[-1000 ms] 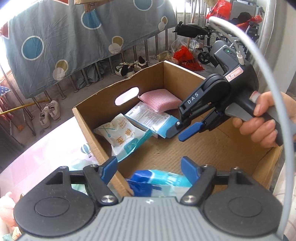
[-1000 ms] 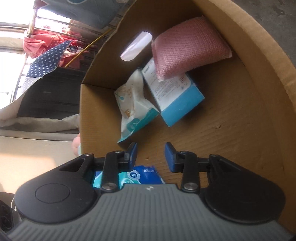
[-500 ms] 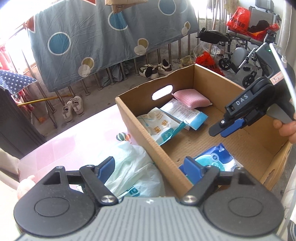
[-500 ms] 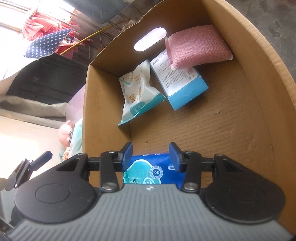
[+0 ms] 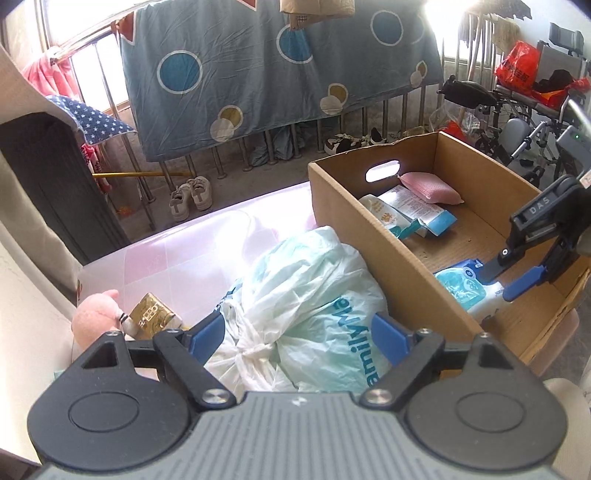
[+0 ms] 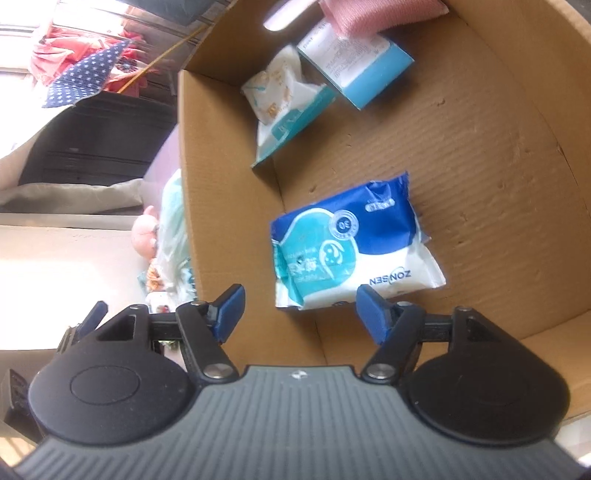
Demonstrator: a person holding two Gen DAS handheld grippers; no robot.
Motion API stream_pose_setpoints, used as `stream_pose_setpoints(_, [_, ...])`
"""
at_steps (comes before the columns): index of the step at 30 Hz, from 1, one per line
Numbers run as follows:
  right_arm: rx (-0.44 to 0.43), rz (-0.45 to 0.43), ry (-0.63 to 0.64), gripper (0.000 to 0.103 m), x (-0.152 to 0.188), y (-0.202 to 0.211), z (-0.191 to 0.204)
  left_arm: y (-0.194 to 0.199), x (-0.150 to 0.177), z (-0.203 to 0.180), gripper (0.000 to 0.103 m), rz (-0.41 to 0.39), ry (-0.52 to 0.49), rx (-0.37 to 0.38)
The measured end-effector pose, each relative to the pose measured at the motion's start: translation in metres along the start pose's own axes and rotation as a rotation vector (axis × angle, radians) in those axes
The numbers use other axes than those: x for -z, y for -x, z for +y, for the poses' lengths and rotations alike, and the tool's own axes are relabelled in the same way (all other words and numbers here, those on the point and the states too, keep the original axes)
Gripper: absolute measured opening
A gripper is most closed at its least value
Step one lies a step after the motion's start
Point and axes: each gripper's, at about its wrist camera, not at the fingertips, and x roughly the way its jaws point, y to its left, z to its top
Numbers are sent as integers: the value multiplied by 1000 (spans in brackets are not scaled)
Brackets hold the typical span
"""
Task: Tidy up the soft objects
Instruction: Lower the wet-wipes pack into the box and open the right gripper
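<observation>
Right tongs [image 6: 298, 314] opening, now clear of wipes pack [image 6: 351, 243] | pack in box [image 6: 498, 129]

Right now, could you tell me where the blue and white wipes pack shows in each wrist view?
Left wrist: the wipes pack lies at right, on the box floor, partly behind the right gripper, whose jaws are opening.
Right wrist: the pack lies mid-frame, just ahead of the fingertips.
Shared landmark: the pink sponge at the cardboard box's far end.
</observation>
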Motion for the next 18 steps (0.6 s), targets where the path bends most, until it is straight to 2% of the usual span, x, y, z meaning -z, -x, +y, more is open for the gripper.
stream_pose_setpoints(3, [72, 26, -57, 67, -5, -20, -6, 2, 15, 5, 88, 16, 36, 7])
stream_pose_setpoints(5, [107, 3, -84, 68, -10, -28, -9, 2, 25, 7, 88, 26, 51, 4])
stream_pose_setpoints(10, [108, -85, -79, 69, -25, -30, -7, 5, 44, 13, 88, 38, 78, -2])
stream_pose_setpoints(14, [134, -169, 37, 65, -36, -32, 6, 4, 51, 20, 88, 49, 111, -8])
stream_pose_setpoints(18, [153, -235, 177, 53, -45, -31, 17, 0, 53, 25, 88, 72, 122, -14])
